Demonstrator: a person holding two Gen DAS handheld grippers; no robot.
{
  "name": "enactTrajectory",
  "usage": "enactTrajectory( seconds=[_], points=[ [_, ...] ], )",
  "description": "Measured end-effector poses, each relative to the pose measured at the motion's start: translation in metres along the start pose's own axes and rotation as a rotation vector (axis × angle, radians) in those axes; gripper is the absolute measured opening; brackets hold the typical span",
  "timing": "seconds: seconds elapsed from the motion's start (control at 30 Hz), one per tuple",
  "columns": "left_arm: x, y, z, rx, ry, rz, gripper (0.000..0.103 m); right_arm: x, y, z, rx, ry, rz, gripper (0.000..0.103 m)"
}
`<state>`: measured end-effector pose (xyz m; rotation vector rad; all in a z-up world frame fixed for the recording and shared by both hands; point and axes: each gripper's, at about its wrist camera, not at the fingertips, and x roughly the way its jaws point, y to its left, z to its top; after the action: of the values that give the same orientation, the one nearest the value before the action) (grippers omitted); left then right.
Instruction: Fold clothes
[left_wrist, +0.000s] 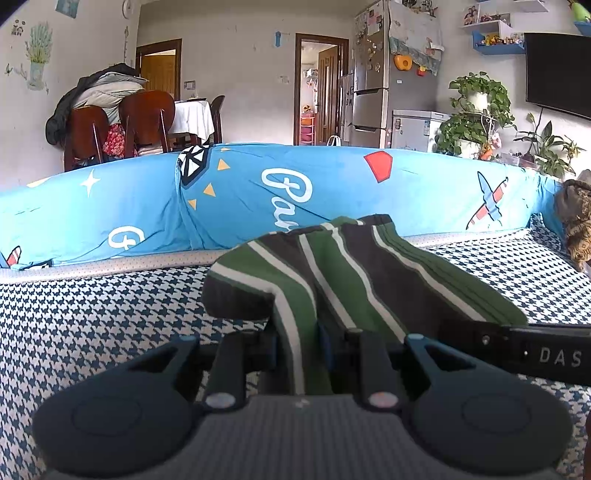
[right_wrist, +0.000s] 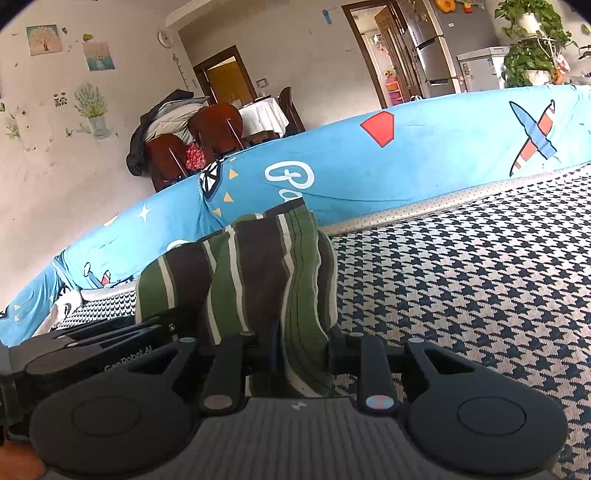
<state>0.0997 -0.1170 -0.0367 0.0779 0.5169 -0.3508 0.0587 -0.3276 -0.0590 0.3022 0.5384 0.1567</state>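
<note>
Fabric pinched in each hand-held gripper: left (left_wrist: 298, 349) clamped on the striped garment (left_wrist: 354, 273), right (right_wrist: 303, 349) clamped on the same garment (right_wrist: 255, 266). Bunched and raised just over the houndstooth cover (left_wrist: 92, 314), toward its far edge. Beyond, a blue bolster (left_wrist: 332, 184); farther off, chairs (left_wrist: 146, 118), fridge (left_wrist: 373, 74), plants (left_wrist: 476, 110).
</note>
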Motion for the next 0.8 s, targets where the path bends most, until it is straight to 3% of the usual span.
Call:
enactTrajectory(
  seconds=[0.8],
  points=[
    [0.015, -0.003, 0.003, -0.015, 0.006, 0.015, 0.02, 0.014, -0.006, -0.002, 0.024, 0.006, -0.019, 0.025]
  ],
)
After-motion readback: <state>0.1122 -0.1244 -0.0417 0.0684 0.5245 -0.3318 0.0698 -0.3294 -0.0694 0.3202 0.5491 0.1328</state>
